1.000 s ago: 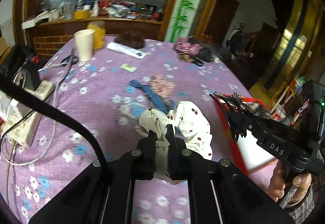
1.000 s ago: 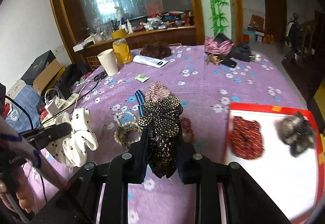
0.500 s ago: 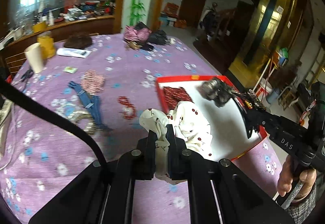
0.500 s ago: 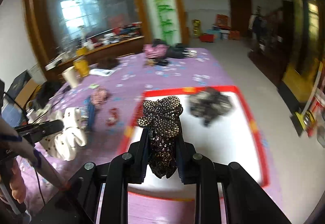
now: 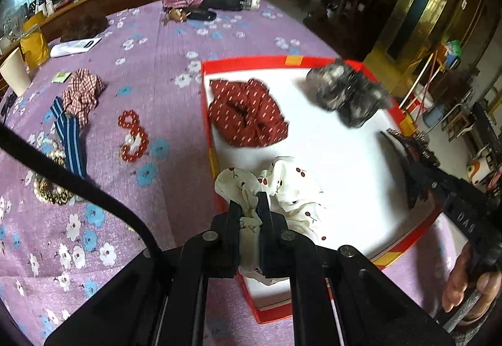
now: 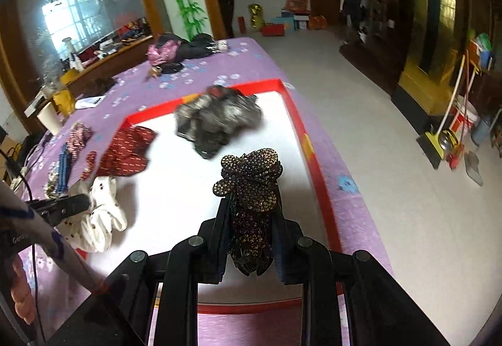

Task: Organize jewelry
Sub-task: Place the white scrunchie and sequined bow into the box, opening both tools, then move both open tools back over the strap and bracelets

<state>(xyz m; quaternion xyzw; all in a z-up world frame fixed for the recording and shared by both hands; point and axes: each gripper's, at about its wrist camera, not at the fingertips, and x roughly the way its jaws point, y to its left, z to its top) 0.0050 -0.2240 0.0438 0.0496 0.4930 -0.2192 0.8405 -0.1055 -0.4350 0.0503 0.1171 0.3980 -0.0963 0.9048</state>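
Plainly soft and near weightless, the white cherry-print scrunchie (image 5: 288, 189) looks best held by a bunched fold, as the left gripper (image 5: 249, 211) has it, jaws pinched tight, above the near corner of the red-rimmed white tray (image 5: 329, 59). Stiffer and snag-prone, the dark sequinned bow clip (image 6: 251, 179) sits clamped upright in the right gripper (image 6: 249, 220) over the tray's white floor.

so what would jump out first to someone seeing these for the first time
Probably the red-rimmed white tray at the right edge of the purple flowered tablecloth, with a dark red scrunchie and a grey furry one in it. Over it, the left gripper pinches a white cherry-print scrunchie, and the right gripper clamps a rhinestone bow clip.
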